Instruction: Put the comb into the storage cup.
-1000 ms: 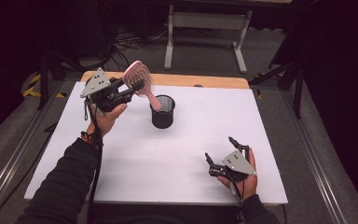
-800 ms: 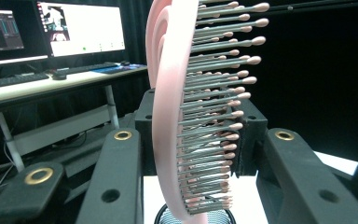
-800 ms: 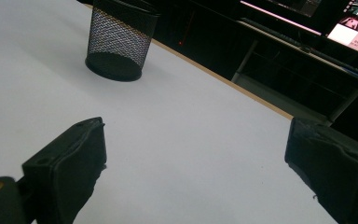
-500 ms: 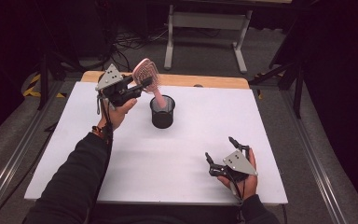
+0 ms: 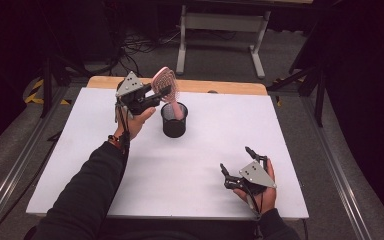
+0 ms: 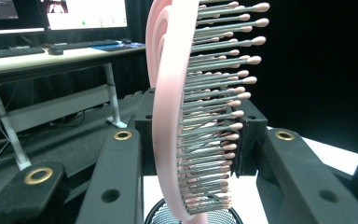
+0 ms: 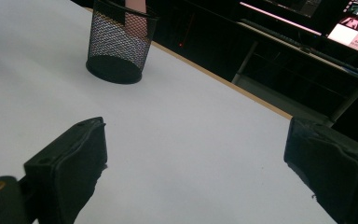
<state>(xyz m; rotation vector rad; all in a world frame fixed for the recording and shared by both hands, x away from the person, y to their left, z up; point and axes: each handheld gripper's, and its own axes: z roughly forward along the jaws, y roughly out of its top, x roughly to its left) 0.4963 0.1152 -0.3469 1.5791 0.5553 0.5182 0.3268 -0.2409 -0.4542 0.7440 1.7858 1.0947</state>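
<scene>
My left gripper [image 5: 161, 93] is shut on the head of a pink hairbrush [image 5: 165, 81], held upright just above a black mesh cup [image 5: 174, 121] at the table's far middle. The brush handle points down, and its end is inside the cup. In the left gripper view the brush [image 6: 177, 116] stands edge-on between the jaws, bristles to the right, with the cup's rim [image 6: 193, 218] below. My right gripper [image 5: 235, 159] rests open at the near right with nothing between its jaws. The right gripper view shows the cup [image 7: 119, 46] with the pink handle [image 7: 135, 18] in it.
The white table [image 5: 80, 150] has a wooden strip along its far edge. Beyond it stands a desk frame [image 5: 220, 30] on a dark floor with cables. A desk with monitors and a keyboard [image 6: 28, 46] shows in the left gripper view.
My left hand has carried the brush to the right and a little down, from left of the cup to over it; the handle now dips into the cup. The right hand has not moved.
</scene>
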